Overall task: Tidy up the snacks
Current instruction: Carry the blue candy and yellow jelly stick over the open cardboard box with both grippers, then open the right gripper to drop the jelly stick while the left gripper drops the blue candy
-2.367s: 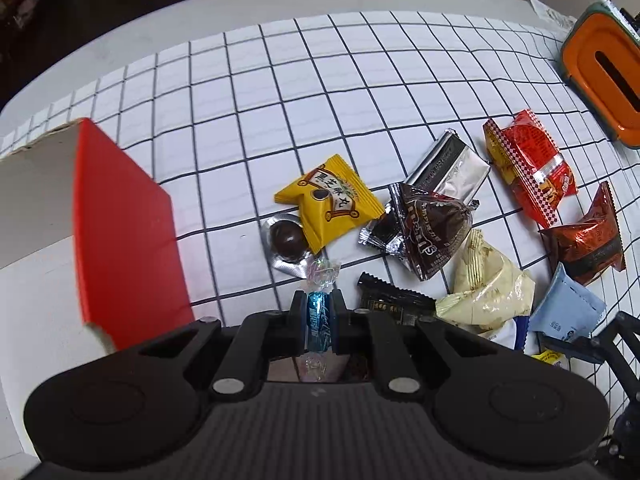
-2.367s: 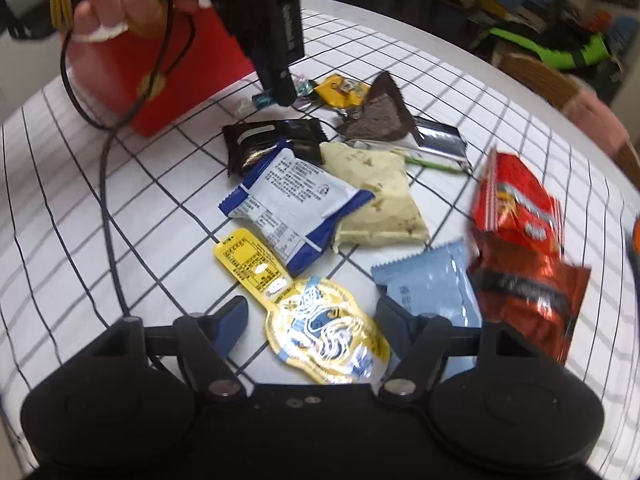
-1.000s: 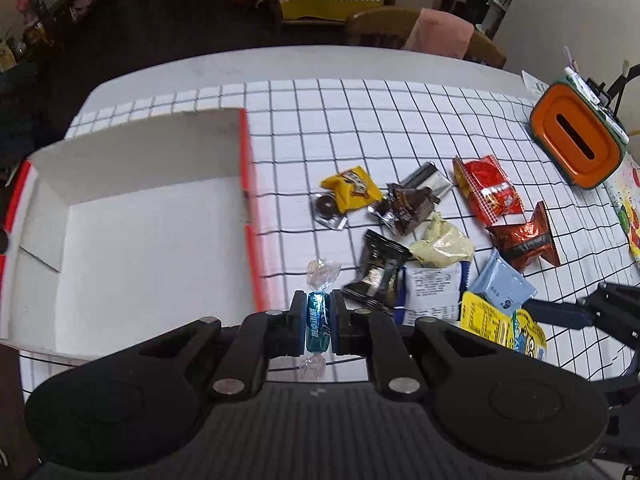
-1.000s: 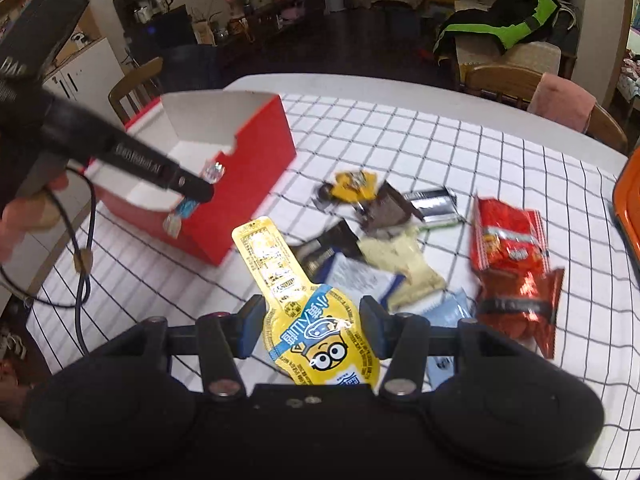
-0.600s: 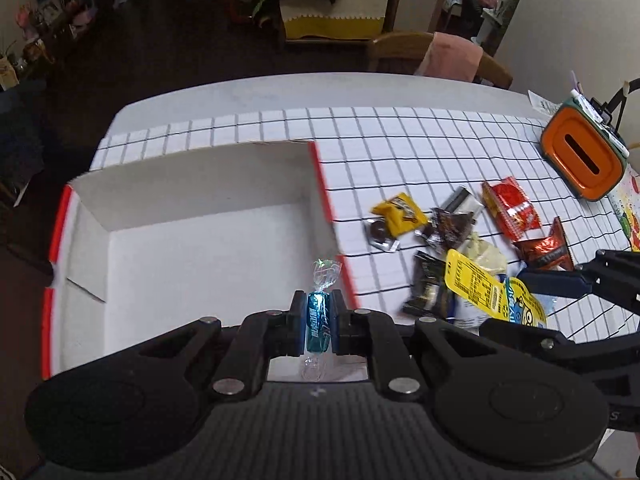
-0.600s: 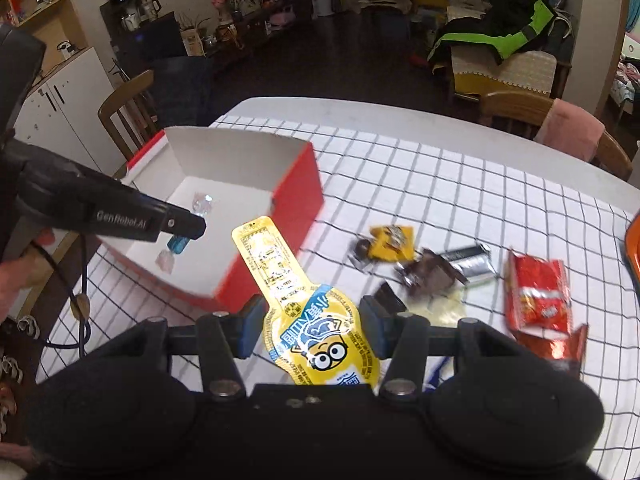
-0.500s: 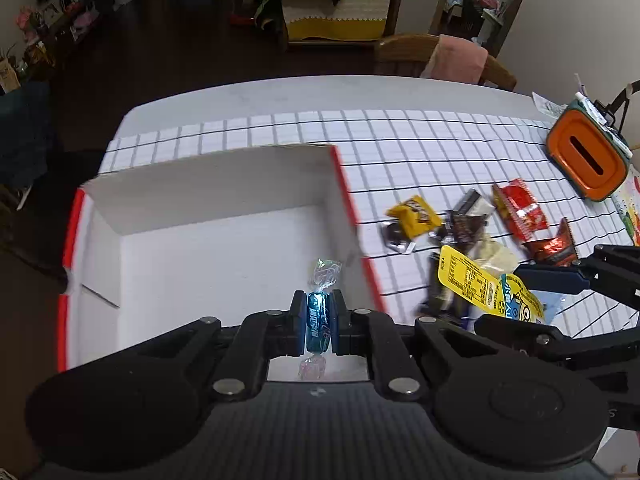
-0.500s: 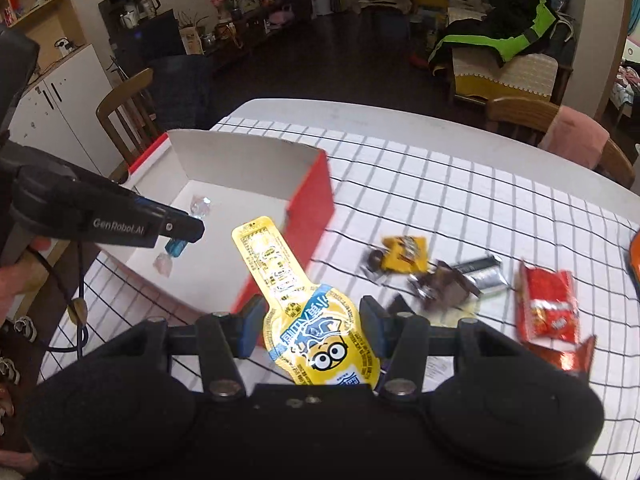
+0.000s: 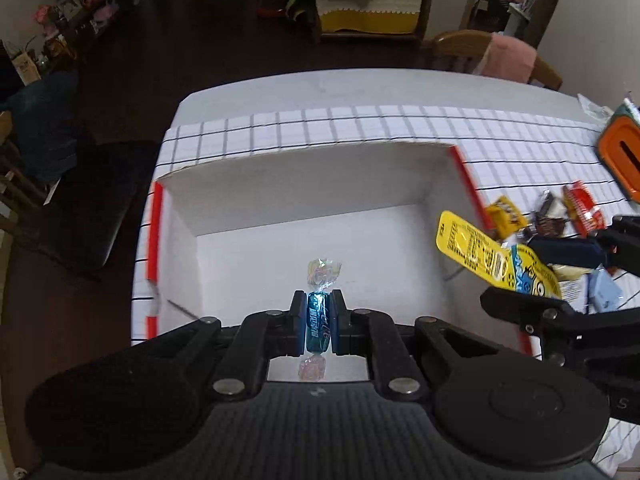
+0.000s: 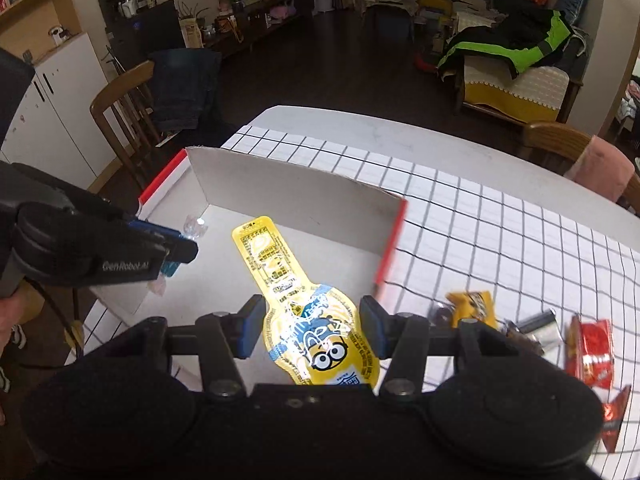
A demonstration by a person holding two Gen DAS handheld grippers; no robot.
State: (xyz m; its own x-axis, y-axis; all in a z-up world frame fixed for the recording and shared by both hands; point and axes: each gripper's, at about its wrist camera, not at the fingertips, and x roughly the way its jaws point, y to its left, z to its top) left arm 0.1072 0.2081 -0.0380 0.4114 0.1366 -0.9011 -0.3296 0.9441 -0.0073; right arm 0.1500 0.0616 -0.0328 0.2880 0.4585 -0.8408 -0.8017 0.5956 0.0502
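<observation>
1. The left gripper [image 9: 319, 322] has its fingers pinched tight on a small blue candy [image 9: 318, 322] with clear twisted wrapper ends sticking out above and below the pads.
2. The candy hangs in the air over the white inner floor of the red-edged box [image 9: 304, 184], toward its near side.
3. The right gripper [image 10: 312, 332] grasps a yellow Minion pouch [image 10: 316, 336] across its wide lower body, one blue-padded finger at each edge. The pouch's long narrow neck points forward.
4. In the right wrist view, the neck reaches in over the box [image 10: 288, 196], above its white floor. In the left wrist view, the same pouch [image 9: 496, 258] sits just at the box's right wall.
5. The left gripper [image 10: 176, 248] shows at the left of the right wrist view, above the near left part of the box, close beside the pouch but not touching it.
6. The box stands open on a table covered with a white grid-patterned cloth [image 10: 500, 220].
7. The remaining snacks lie on the cloth to the right of the box: a yellow packet [image 10: 472, 308], a silver wrapper [image 10: 540, 328] and a red packet [image 10: 592, 352], among others.
8. An orange container [image 9: 622, 156] sits at the far right edge of the table.
</observation>
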